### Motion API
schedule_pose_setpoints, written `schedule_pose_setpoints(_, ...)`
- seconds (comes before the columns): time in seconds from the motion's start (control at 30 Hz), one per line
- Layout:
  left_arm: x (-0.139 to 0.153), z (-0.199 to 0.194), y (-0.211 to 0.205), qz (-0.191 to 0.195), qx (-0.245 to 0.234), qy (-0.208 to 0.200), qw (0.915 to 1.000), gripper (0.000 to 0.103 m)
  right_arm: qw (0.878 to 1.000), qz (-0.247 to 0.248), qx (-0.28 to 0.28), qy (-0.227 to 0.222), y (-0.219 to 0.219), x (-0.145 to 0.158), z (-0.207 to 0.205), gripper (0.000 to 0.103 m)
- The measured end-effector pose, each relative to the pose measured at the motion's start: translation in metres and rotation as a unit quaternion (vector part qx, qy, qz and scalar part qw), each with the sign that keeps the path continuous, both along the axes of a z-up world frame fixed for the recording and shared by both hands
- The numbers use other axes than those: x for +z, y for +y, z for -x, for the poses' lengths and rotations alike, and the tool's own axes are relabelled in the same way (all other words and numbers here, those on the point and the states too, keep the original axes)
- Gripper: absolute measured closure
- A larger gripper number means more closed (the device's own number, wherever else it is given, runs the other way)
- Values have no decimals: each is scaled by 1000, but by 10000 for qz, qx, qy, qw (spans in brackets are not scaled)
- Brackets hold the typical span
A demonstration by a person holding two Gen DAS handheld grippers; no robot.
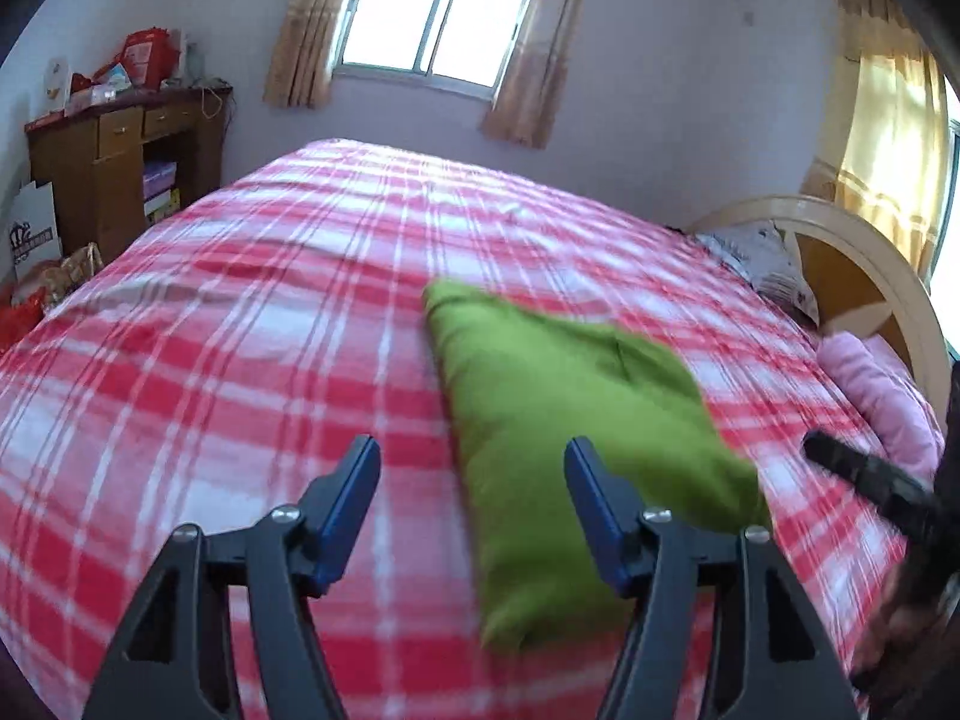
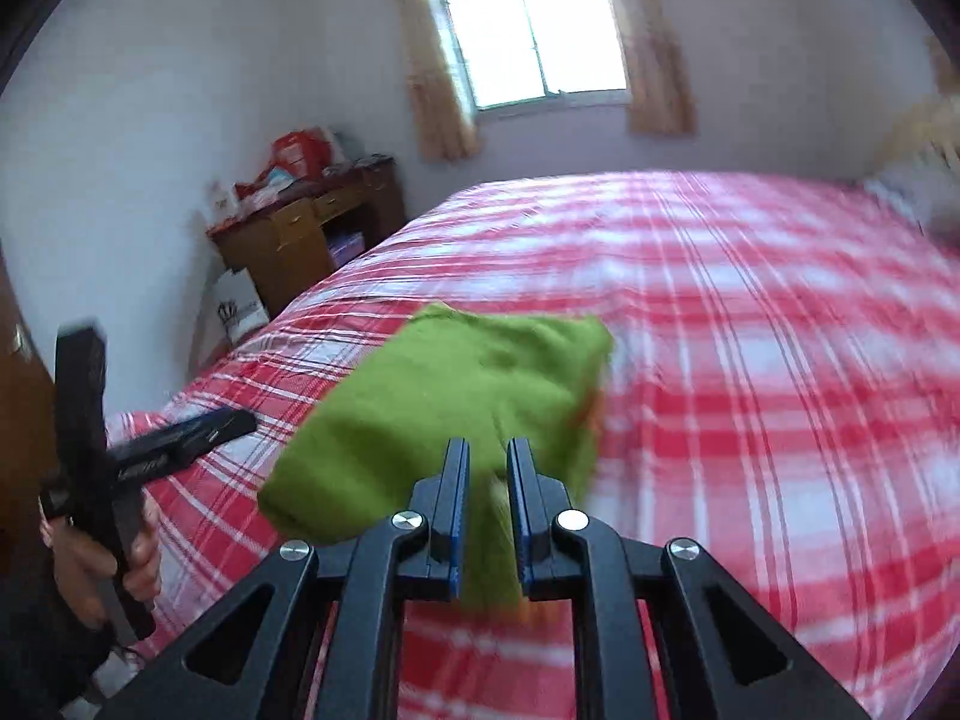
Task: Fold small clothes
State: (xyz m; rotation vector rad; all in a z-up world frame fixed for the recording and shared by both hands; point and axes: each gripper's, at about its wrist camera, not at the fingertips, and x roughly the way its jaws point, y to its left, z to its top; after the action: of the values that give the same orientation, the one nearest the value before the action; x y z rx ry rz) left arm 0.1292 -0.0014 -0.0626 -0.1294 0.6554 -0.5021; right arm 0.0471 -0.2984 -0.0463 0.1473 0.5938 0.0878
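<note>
A folded green garment (image 1: 558, 414) lies on the red and white plaid bed cover (image 1: 270, 312). My left gripper (image 1: 474, 456) is open and empty, just above the cover at the garment's near left edge. In the right wrist view my right gripper (image 2: 487, 459) has its jaws closed to a narrow gap on the near edge of the green garment (image 2: 444, 396), which hangs blurred between the fingers. The right gripper's body shows at the right edge of the left view (image 1: 870, 474). The left gripper's handle and the hand on it show at the left of the right view (image 2: 96, 468).
A wooden desk (image 1: 120, 168) with clutter stands left of the bed below a window (image 1: 438, 6). A round headboard (image 1: 852, 276), a pillow (image 1: 762, 264) and a pink cloth (image 1: 882, 396) are at the bed's right end.
</note>
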Motion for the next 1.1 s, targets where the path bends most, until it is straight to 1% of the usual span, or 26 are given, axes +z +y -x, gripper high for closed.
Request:
schedule_pose_setpoints(0.03,-2,-6,-10,-95,61,-18,9999,37,9999,60,81,50,7,-5,-14,90)
schedule_pose_setpoints(0.1,-15,-14,-27,-284,74,147,9995,40,9993,136,123,325,13,-21,-33,90)
schedule_pose_setpoints(0.13,-26,-16,-35,-410,64,247,9988,42,9981,248,45,561,15,-34,-45,90)
schedule_pose_setpoints(0.17,-34,-15,-39,-475,67,304,9984,42,9961,373,-46,802,14,-49,-53,90)
schedule_pose_setpoints(0.2,-42,-13,-42,-473,67,314,9984,42,9947,409,-166,925,10,-62,-60,90)
schedule_pose_setpoints(0.27,-48,-9,-44,-400,77,303,9987,41,9966,183,-252,759,-4,-66,-62,90)
schedule_pose_setpoints(0.3,-46,-10,-43,-404,77,322,9986,41,9967,34,-263,766,-8,-66,-66,90)
schedule_pose_setpoints(0.33,-45,-12,-43,-424,92,358,9984,37,9966,-133,-262,771,-13,-68,-70,90)
schedule_pose_setpoints(0.37,-45,-14,-42,-465,129,392,9981,29,9965,-183,-246,775,-14,-67,-72,90)
schedule_pose_setpoints(0.43,-43,-17,-38,-488,93,465,9977,25,9965,-225,-151,791,-16,-67,-72,87)
schedule_pose_setpoints(0.5,-38,-19,-31,-369,-71,596,9975,25,9960,-404,42,793,-22,-61,-69,86)
schedule_pose_setpoints(0.53,-33,-21,-26,-267,-147,653,9974,25,9947,-632,93,806,-29,-58,-65,83)
schedule_pose_setpoints(0.57,-28,-23,-20,-160,-171,635,9977,25,9934,-864,30,760,-40,-54,-61,80)
schedule_pose_setpoints(0.6,-24,-25,-17,-78,-165,560,9983,25,9923,-1058,-122,628,-51,-49,-54,66)
schedule_pose_setpoints(0.63,-18,-28,-14,15,-146,450,9989,25,9903,-1290,-343,383,-65,-42,-43,40)
schedule_pose_setpoints(0.67,-14,-32,-12,81,-146,392,9991,21,9880,-1452,-463,258,-72,-40,-41,28)
schedule_pose_setpoints(0.7,-10,-38,-11,151,-149,378,9991,19,9847,-1640,-558,168,-80,-38,-36,21)
schedule_pose_setpoints(0.73,-9,-46,-11,253,-146,414,9987,18,9803,-1882,-576,155,-88,-39,-35,21)
schedule_pose_setpoints(0.8,-10,-61,-16,502,-215,560,9969,18,9770,-2054,-493,279,-93,-42,-43,21)
schedule_pose_setpoints(0.87,-19,-77,-21,753,-326,800,9934,18,9783,-1991,-419,383,-89,-46,-55,21)
schedule_pose_setpoints(0.93,-33,-92,-30,948,-409,1153,9880,19,9791,-1935,-293,554,-83,-53,-71,21)
schedule_pose_setpoints(1.0,-52,-103,-41,926,-504,1539,9824,20,9787,-1883,-227,783,-78,-64,-91,21)
schedule_pose_setpoints(1.03,-60,-104,-45,868,-525,1678,9806,24,9786,-1830,-217,912,-75,-71,-101,21)
schedule_pose_setpoints(1.07,-69,-105,-46,842,-561,1794,9786,25,9784,-1802,-200,998,-73,-76,-107,21)
schedule_pose_setpoints(1.1,-70,-101,-44,902,-613,1652,9802,25,9776,-1782,-158,1111,-71,-82,-113,21)
